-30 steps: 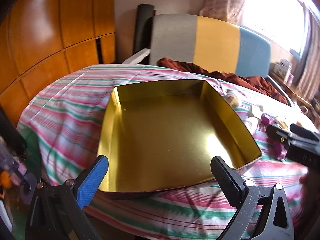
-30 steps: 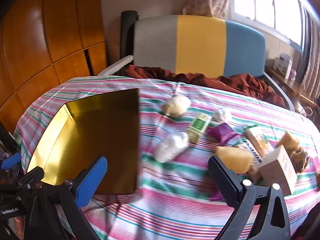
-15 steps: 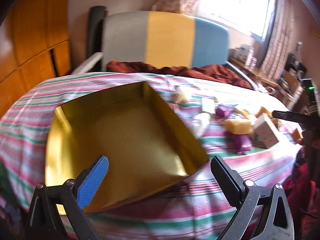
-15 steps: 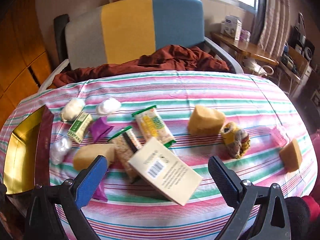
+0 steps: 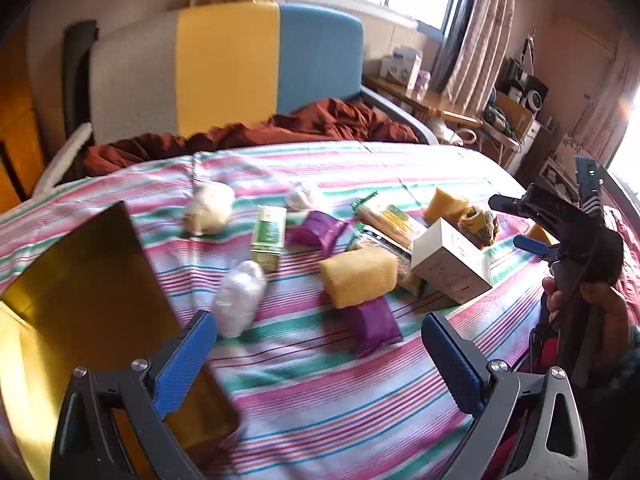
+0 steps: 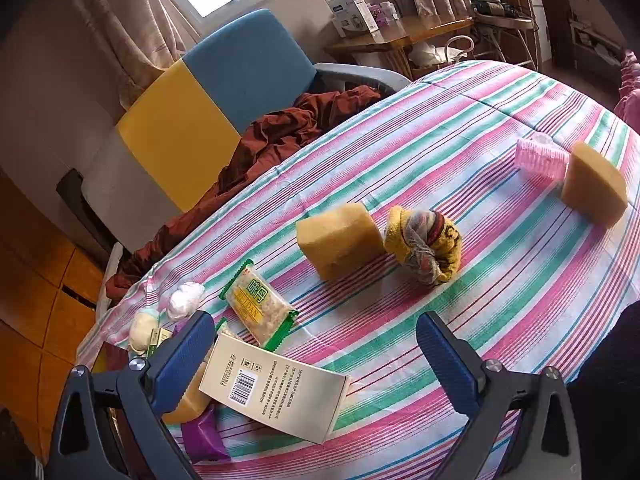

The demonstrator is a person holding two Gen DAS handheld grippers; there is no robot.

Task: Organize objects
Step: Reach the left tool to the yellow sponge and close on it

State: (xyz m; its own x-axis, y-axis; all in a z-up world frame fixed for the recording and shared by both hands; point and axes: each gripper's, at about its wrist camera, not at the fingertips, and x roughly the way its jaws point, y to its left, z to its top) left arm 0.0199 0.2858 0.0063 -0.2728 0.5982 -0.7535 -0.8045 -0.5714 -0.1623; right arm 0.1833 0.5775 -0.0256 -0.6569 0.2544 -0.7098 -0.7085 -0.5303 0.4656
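Tin [image 5: 80, 280] shows clearly only from left wrist.

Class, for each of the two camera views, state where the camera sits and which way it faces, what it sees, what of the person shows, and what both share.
Left wrist: sits on the left tool, facing across the striped cloth; gold tin at its left; the right tool and holding hand show.
Right wrist: sits on the right tool, tilted, facing table and window; own fingers only.
Shared: white box, sock ball, chair.
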